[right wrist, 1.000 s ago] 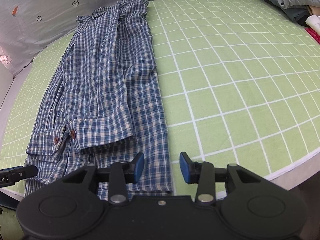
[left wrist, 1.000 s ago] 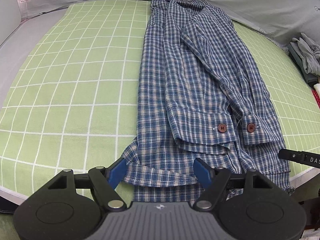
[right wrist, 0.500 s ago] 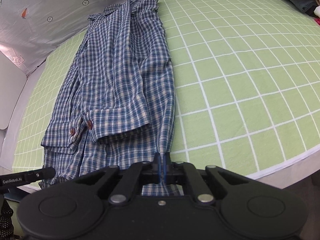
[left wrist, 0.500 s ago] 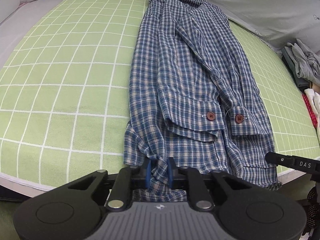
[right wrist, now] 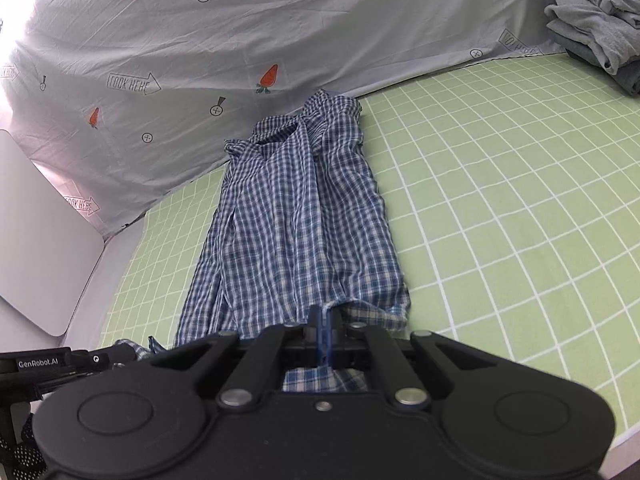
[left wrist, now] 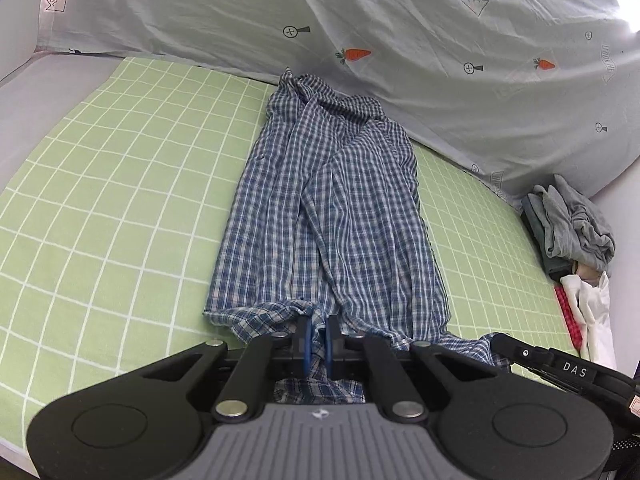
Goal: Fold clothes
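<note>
A blue and white plaid shirt (left wrist: 332, 216) lies lengthwise on the green grid sheet (left wrist: 112, 208), collar toward the far wall. My left gripper (left wrist: 317, 340) is shut on the shirt's bottom hem at its left corner, lifted off the sheet and carried over the body. In the right wrist view the same plaid shirt (right wrist: 296, 224) stretches away from me, and my right gripper (right wrist: 322, 334) is shut on the hem's right corner. The raised hem hides the sleeve cuffs and buttons.
A pale printed cloth (left wrist: 360, 20) hangs along the far side. Folded grey clothes (left wrist: 572, 228) are piled at the right, with white fabric (left wrist: 592, 312) and a red item beside them. A white board (right wrist: 36, 232) leans at the left. The other gripper's black body (left wrist: 560, 368) shows at the right.
Both grippers closed on the shirt's bottom hem, then lifted it and carried it forward over the shirt body. The cuffs and buttons are now covered.
</note>
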The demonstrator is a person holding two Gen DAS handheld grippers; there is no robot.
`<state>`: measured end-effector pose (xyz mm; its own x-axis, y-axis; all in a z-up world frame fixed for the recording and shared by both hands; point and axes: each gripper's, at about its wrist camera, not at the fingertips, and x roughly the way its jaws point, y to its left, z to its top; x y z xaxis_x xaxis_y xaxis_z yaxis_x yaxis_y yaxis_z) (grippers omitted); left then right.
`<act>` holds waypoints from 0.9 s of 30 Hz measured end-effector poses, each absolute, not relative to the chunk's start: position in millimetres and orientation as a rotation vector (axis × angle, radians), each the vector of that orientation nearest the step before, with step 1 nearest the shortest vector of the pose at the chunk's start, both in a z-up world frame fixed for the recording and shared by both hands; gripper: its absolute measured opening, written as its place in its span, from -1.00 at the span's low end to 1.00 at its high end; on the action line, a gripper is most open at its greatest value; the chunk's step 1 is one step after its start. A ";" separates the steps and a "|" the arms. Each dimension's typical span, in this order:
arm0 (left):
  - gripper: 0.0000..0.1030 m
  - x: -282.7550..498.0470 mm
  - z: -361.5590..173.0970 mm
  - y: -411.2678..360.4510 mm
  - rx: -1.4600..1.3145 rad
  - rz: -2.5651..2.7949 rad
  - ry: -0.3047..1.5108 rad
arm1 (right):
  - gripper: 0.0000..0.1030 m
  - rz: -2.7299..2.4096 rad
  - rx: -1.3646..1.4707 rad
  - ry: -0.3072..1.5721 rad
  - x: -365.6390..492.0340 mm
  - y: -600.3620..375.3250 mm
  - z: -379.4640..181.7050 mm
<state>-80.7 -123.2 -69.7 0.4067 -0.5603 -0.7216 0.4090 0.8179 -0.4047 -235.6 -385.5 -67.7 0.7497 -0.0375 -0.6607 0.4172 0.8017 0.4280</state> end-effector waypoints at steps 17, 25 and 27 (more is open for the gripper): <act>-0.87 -1.6 -66.2 -162.2 -0.192 -0.566 0.952 | -0.95 -0.301 0.616 0.660 -154.3 -435.4 -74.7; -0.80 70.1 -86.3 -189.1 -0.206 -0.558 0.995 | -0.95 -0.315 0.616 0.713 -86.0 -465.0 -98.8; -0.71 89.5 -93.1 -193.2 -0.210 -0.518 1.016 | -0.94 -0.332 0.626 0.745 -69.7 -471.6 -107.4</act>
